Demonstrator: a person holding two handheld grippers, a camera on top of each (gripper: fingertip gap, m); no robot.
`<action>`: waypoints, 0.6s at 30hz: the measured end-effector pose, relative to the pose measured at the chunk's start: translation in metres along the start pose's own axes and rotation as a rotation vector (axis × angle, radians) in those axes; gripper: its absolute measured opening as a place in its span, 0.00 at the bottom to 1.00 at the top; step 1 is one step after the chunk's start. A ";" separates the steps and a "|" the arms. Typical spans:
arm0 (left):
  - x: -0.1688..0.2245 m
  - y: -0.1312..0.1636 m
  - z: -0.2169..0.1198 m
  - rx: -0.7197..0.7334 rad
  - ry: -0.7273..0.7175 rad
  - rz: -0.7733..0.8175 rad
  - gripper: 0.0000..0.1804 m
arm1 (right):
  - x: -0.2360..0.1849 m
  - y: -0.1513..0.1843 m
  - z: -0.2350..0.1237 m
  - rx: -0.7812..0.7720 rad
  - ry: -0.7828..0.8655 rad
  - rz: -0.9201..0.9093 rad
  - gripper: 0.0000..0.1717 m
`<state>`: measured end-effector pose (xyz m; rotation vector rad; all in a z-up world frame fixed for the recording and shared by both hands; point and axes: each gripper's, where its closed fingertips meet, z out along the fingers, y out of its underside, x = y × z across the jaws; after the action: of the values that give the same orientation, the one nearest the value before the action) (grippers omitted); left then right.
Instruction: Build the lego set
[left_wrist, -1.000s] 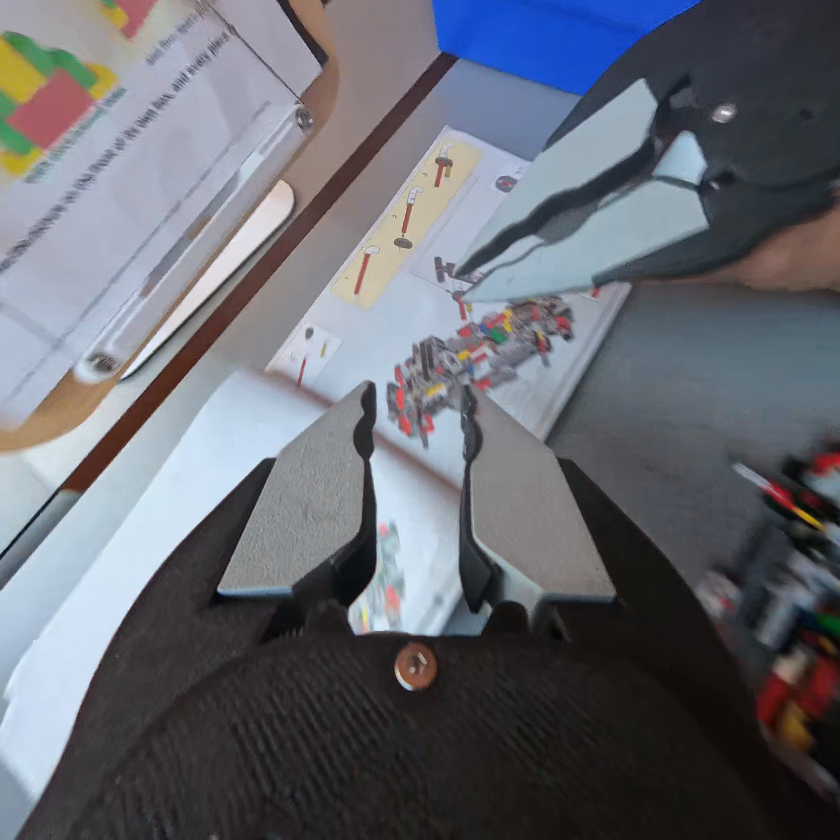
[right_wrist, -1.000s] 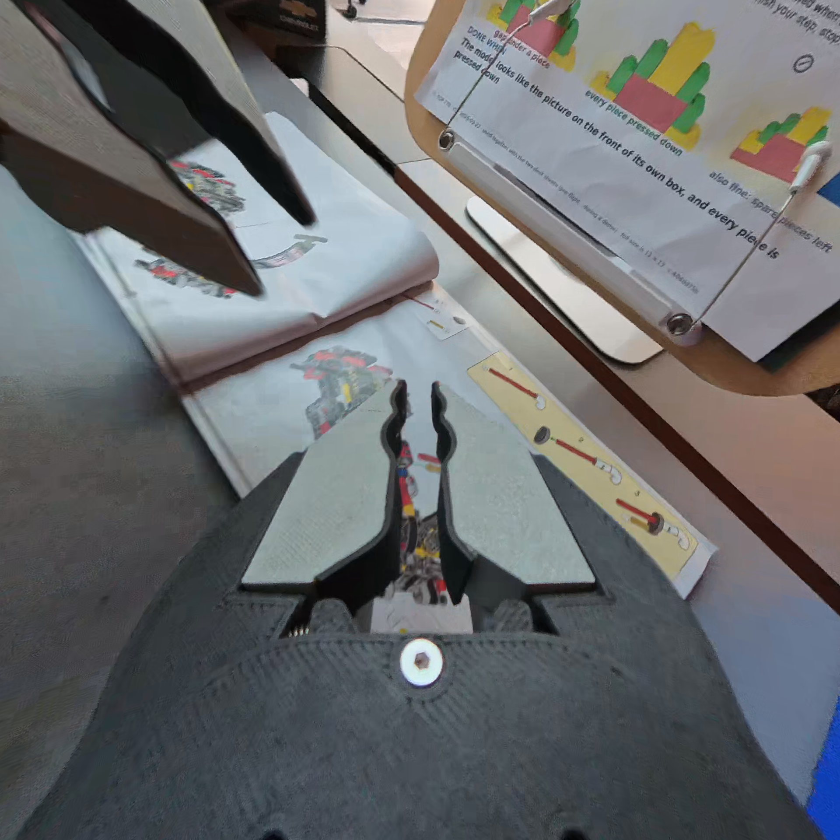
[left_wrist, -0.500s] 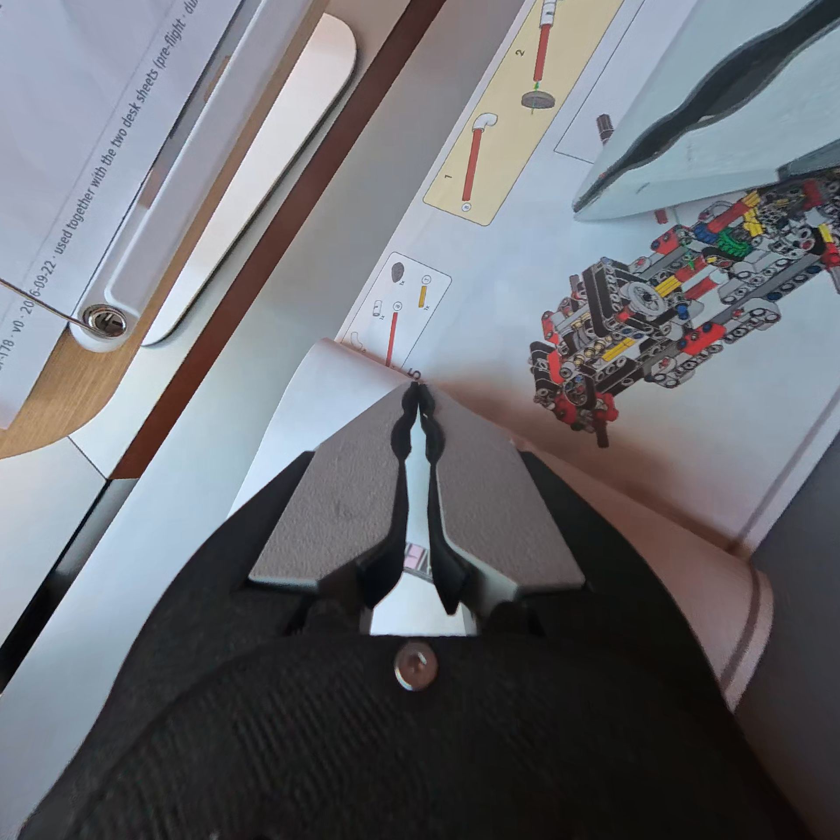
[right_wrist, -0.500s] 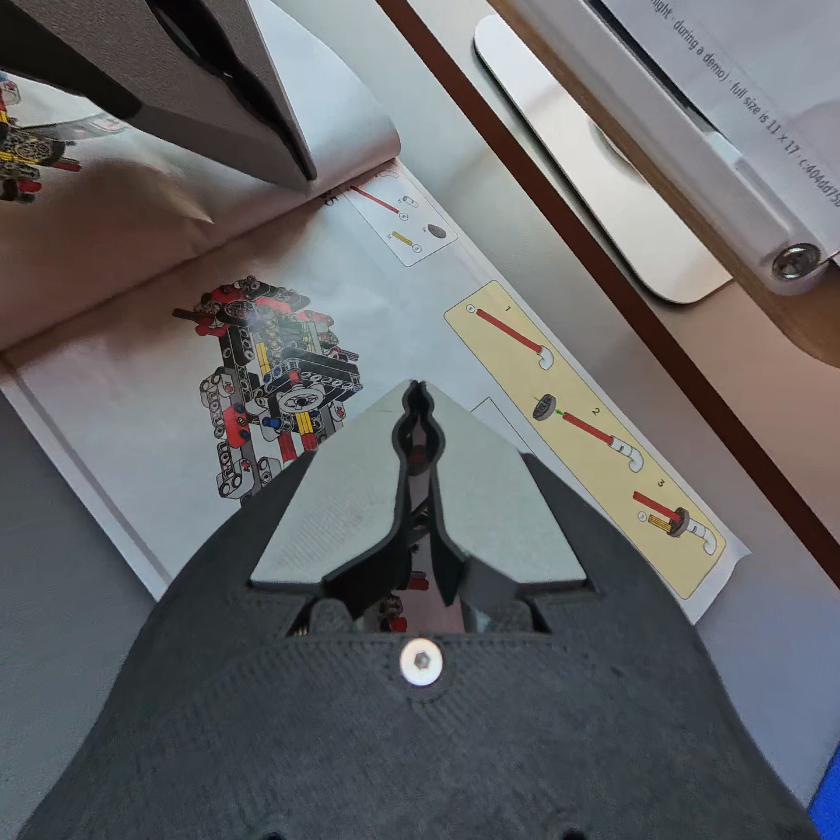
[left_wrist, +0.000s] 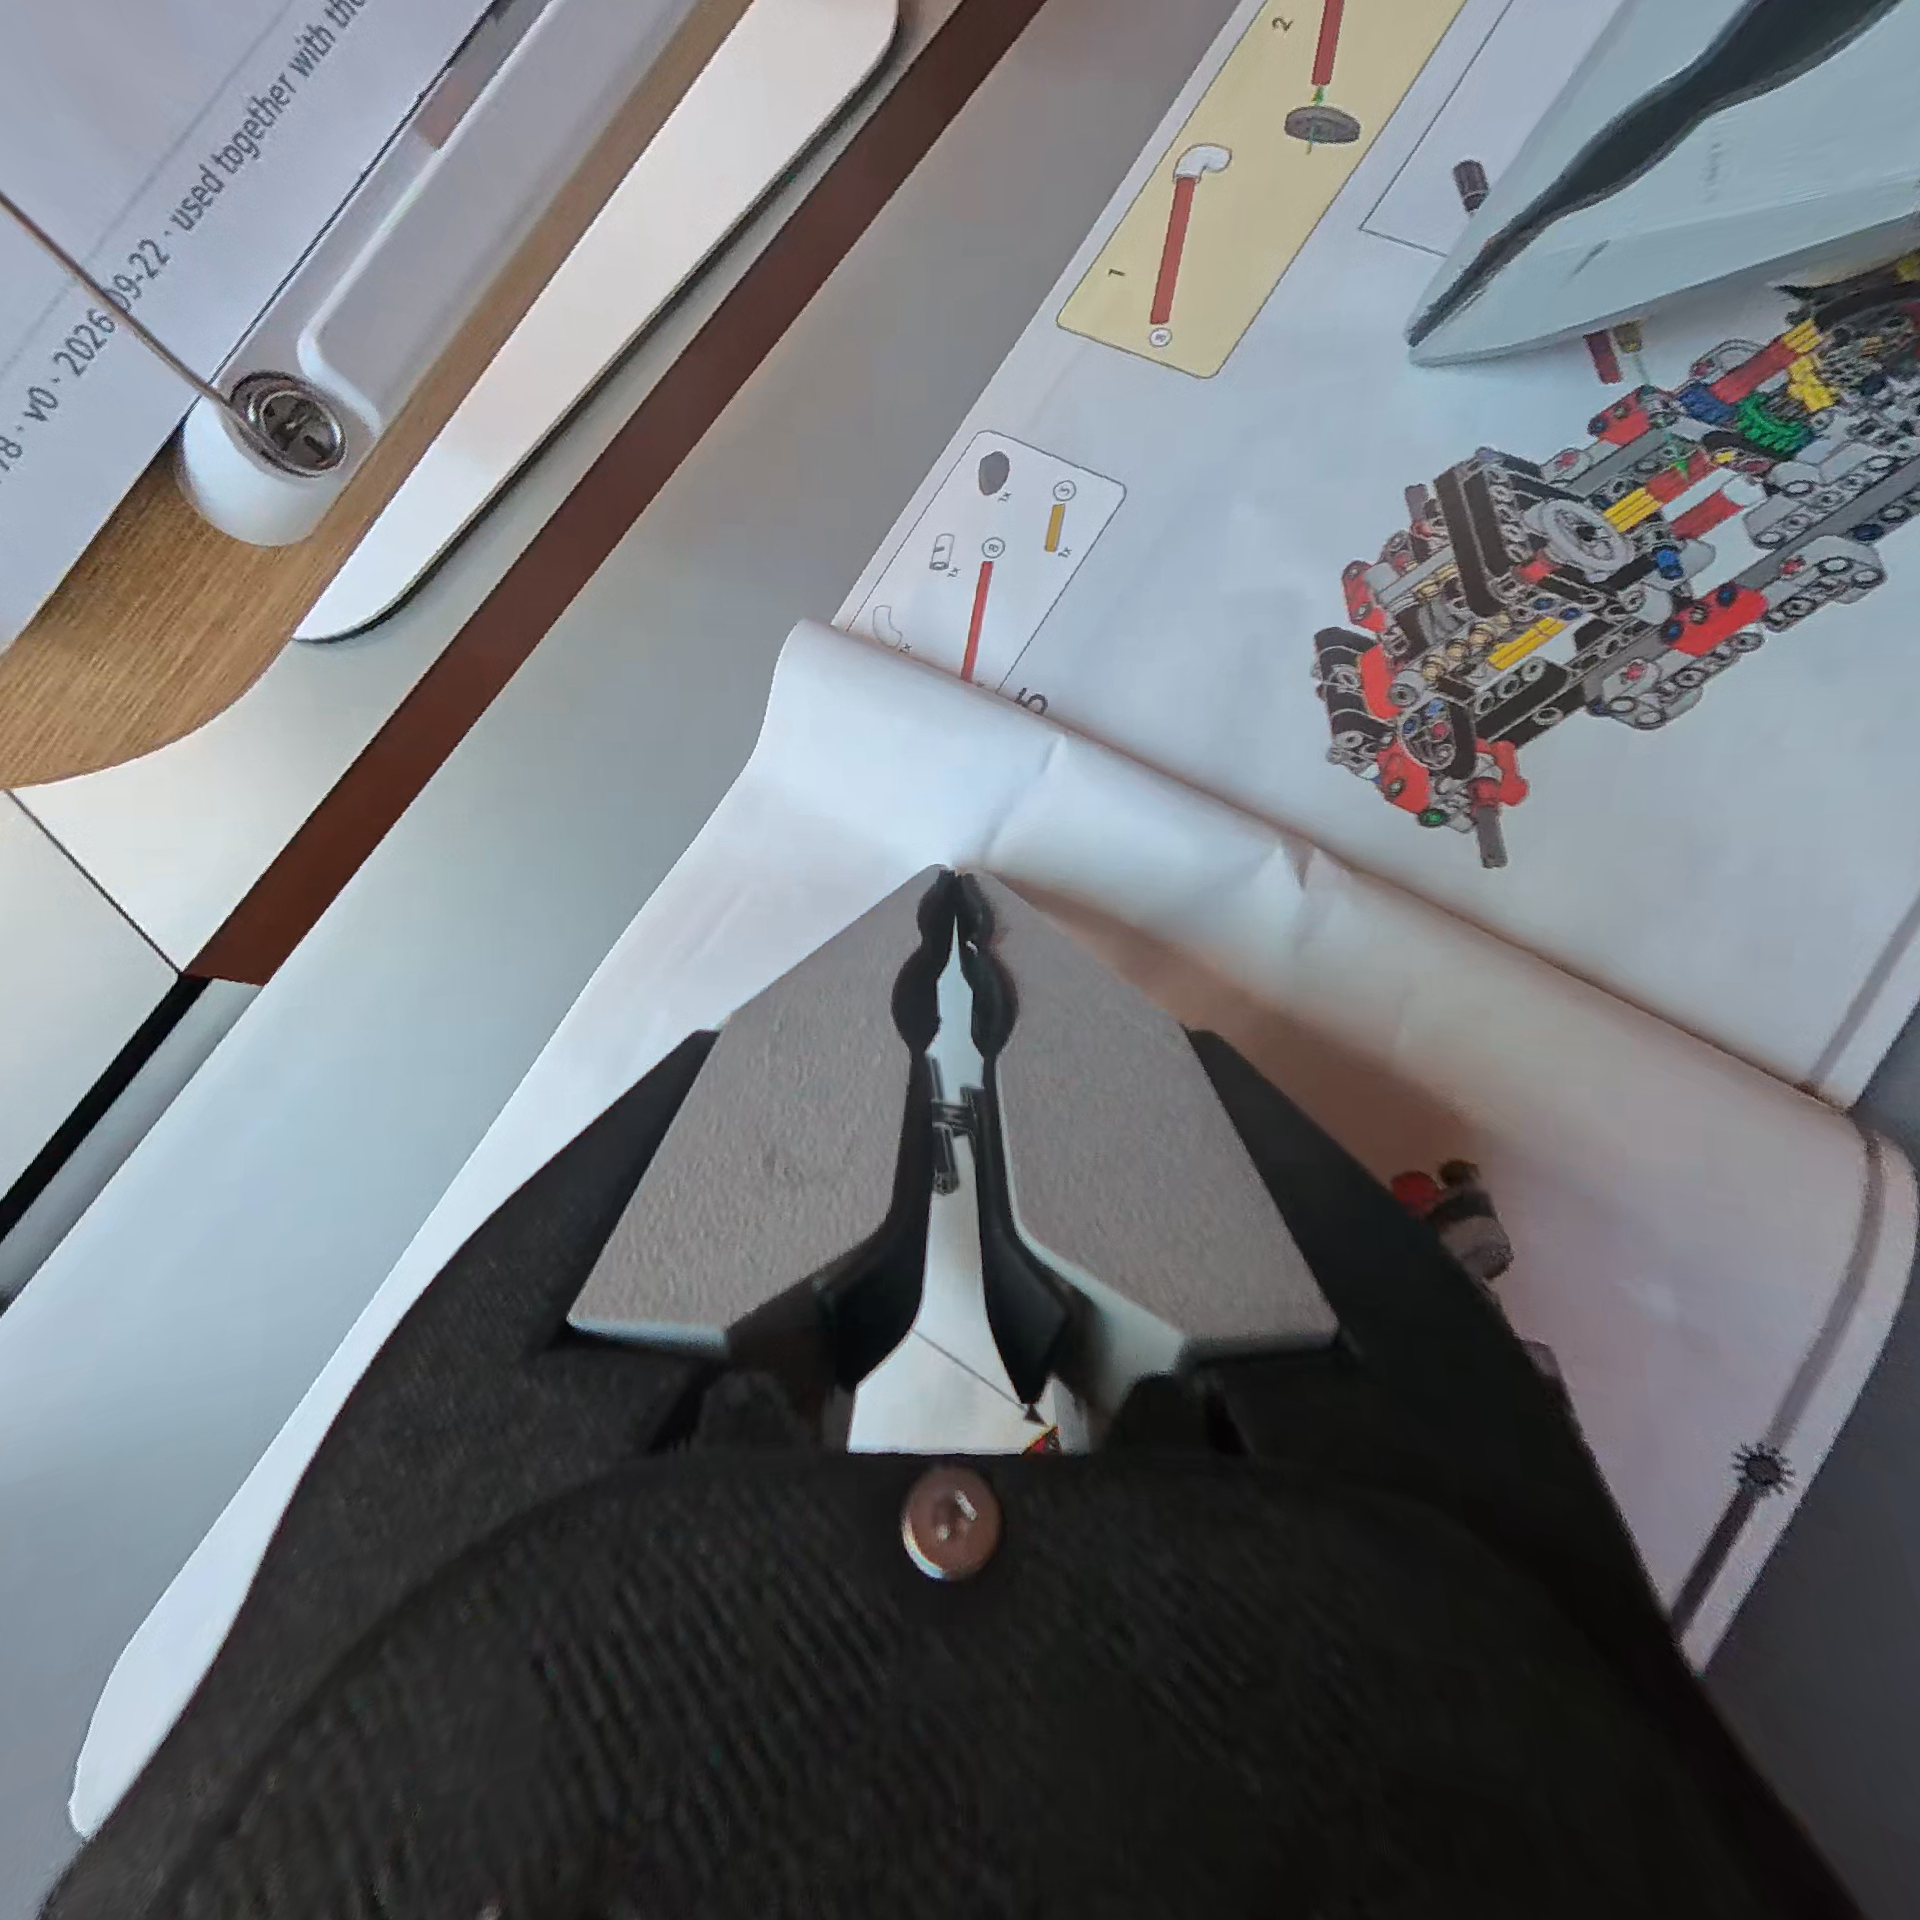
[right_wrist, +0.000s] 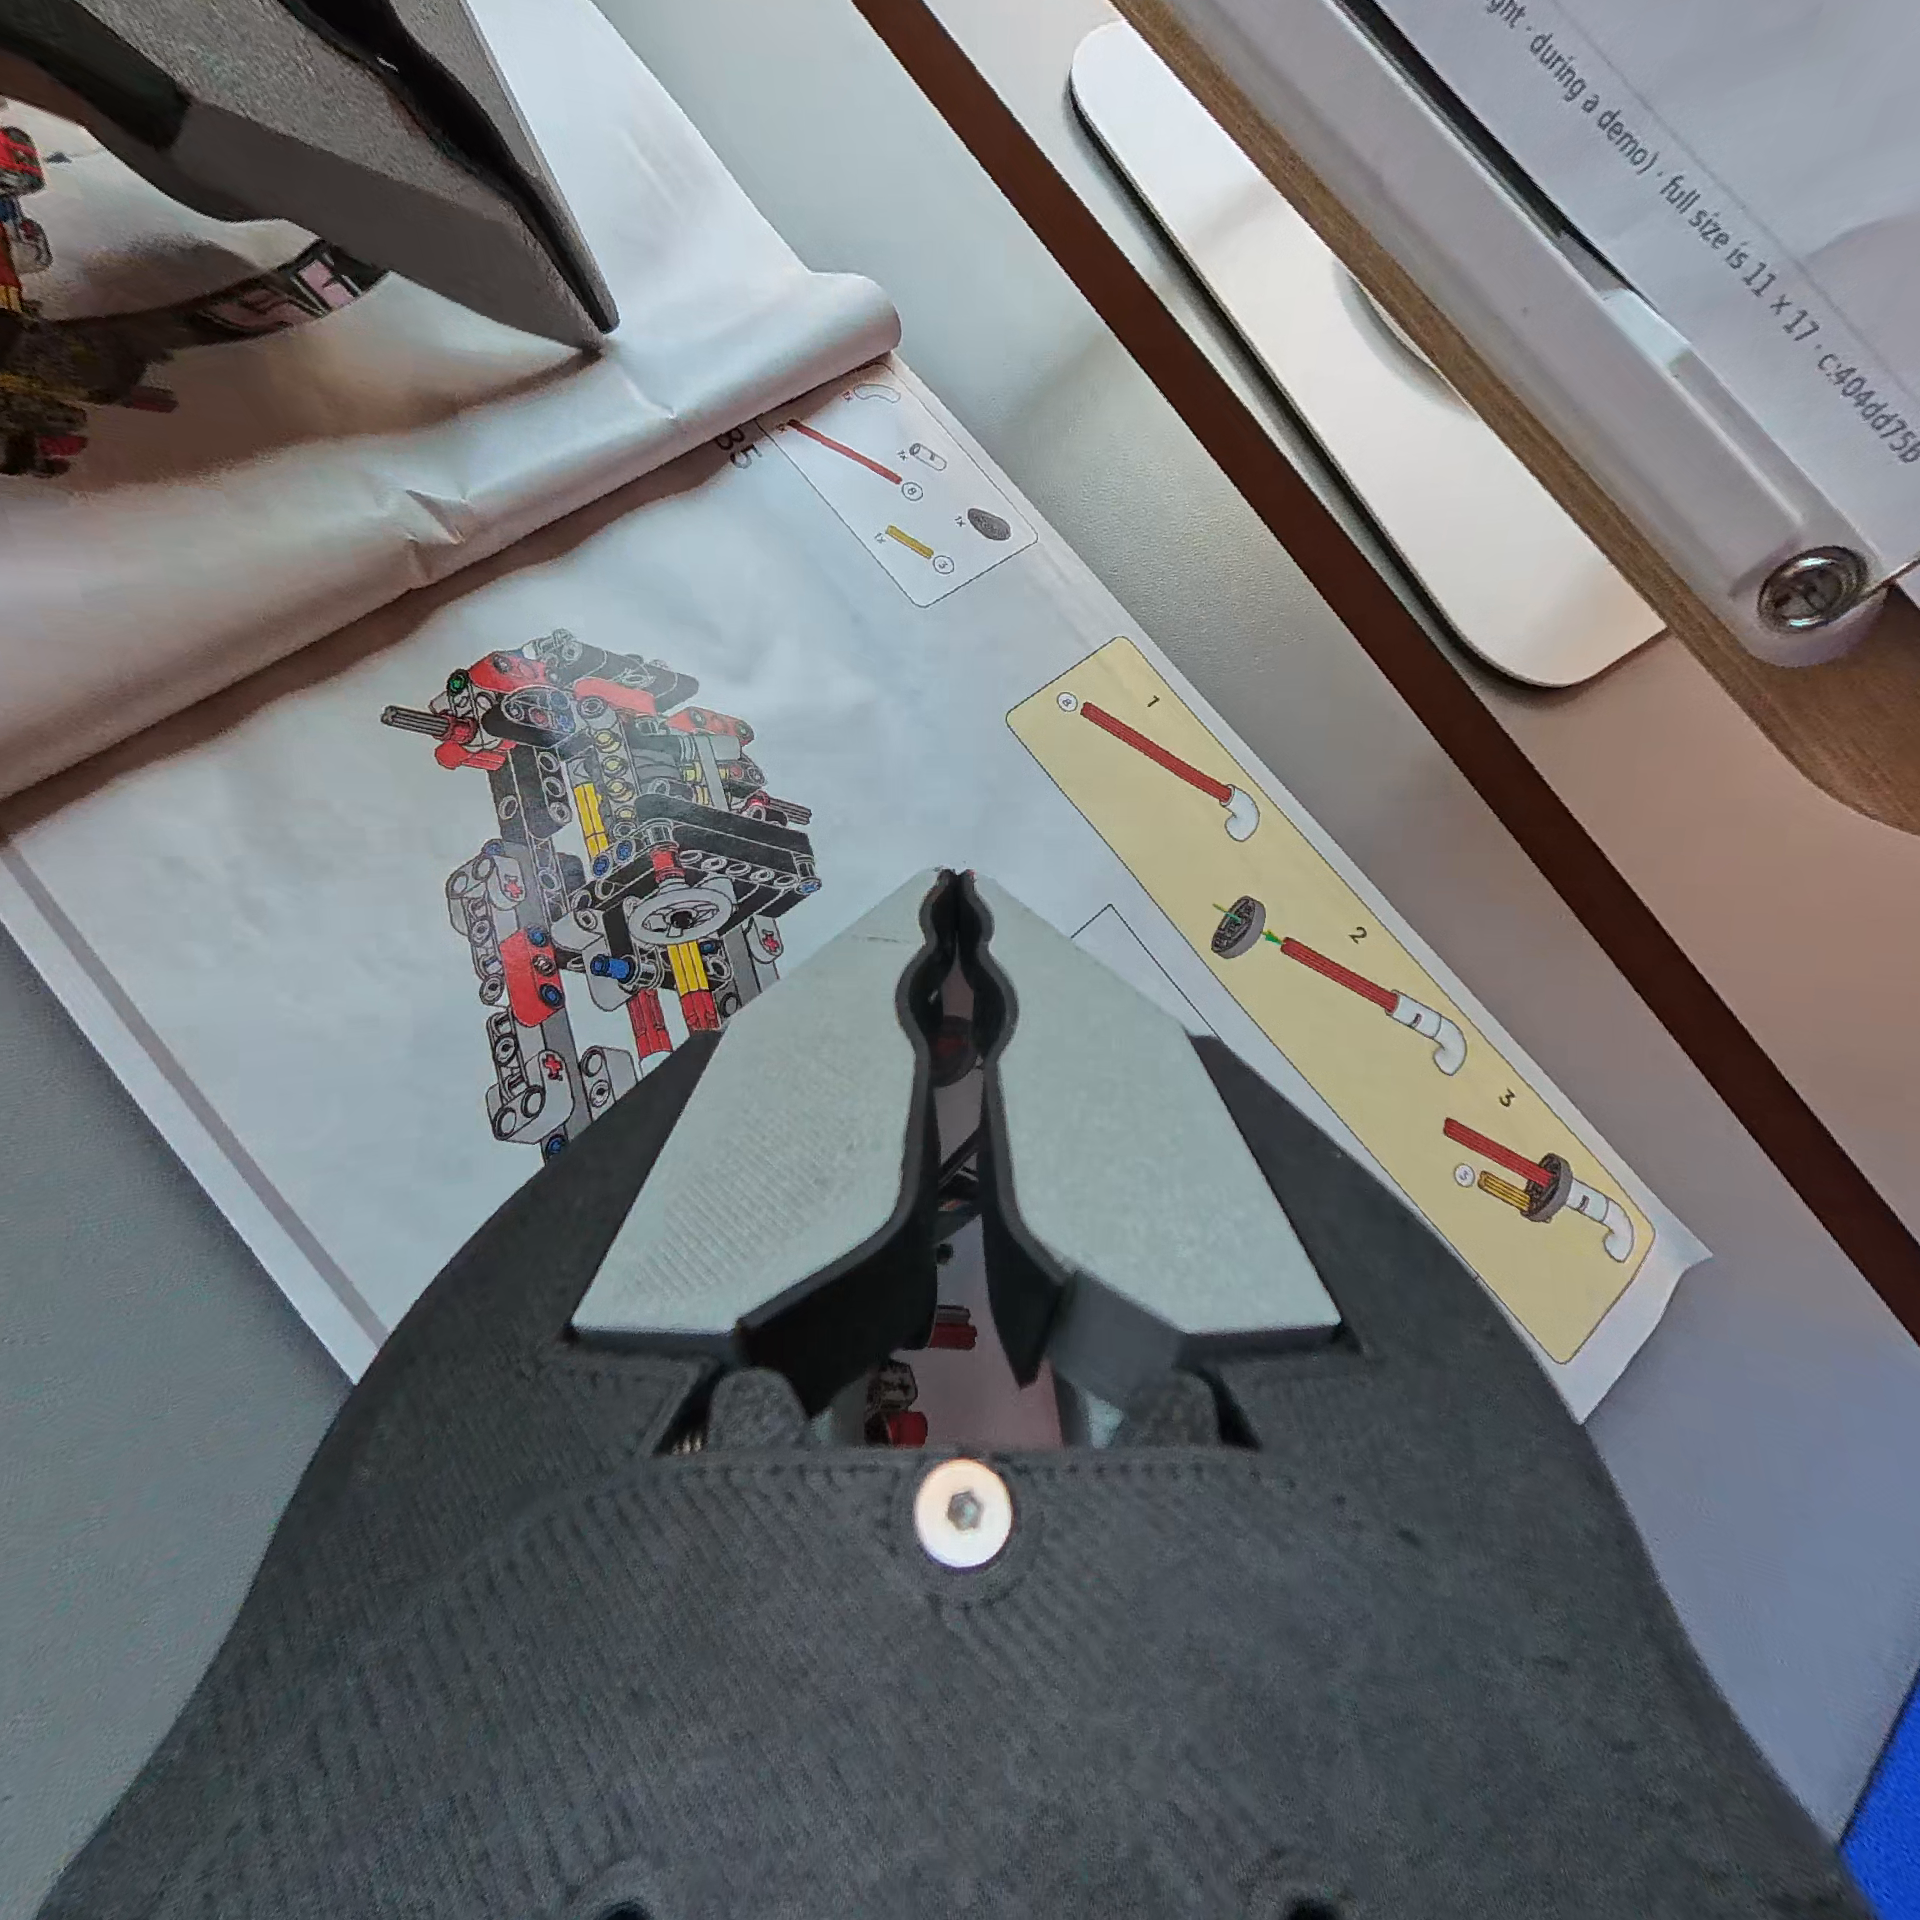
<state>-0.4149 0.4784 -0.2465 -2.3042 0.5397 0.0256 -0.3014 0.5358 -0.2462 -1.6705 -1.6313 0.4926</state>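
Left hand-held gripper (left_wrist: 958, 881): the grey, black-edged fingers are seen closed tip to tip, pressed down on the curled white page (left_wrist: 1039, 821) of an open paper instruction booklet (left_wrist: 1299, 436). Creases in the paper radiate from the tips toward 2 o'clock. Whether paper is pinched between the tips cannot be told.

Right hand-held gripper (right_wrist: 956, 878): the fingers are seen closed, tips meeting over the flat right-hand page, with nothing visible between them. Contact with the page cannot be told.

Beyond the right tips, at 10 o'clock, a printed picture of a red, black and yellow brick model (right_wrist: 603, 873) is noted; at 2 o'clock, a pale yellow strip of numbered assembly steps (right_wrist: 1340, 987).

The booklet is laid on a grey surface (right_wrist: 125, 1299) bounded by a dark brown edge band (right_wrist: 1351, 582). Farther out, at 1 o'clock, a white stand base (right_wrist: 1340, 384) and a wooden board carrying clipped printed sheets (right_wrist: 1714, 135) are recorded.
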 end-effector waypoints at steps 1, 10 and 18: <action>-0.002 0.001 0.000 -0.001 0.000 -0.002 0.00 | 0.000 0.000 0.000 0.000 0.000 0.000 0.00; -0.006 0.004 -0.001 -0.010 0.023 -0.023 0.00 | 0.000 0.000 0.000 0.002 -0.014 0.015 0.00; -0.010 0.002 -0.004 -0.018 -0.004 -0.147 0.00 | 0.000 -0.001 0.000 0.008 -0.027 0.026 0.00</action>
<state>-0.4255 0.4787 -0.2429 -2.3547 0.3679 -0.0366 -0.3017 0.5357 -0.2453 -1.6881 -1.6266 0.5363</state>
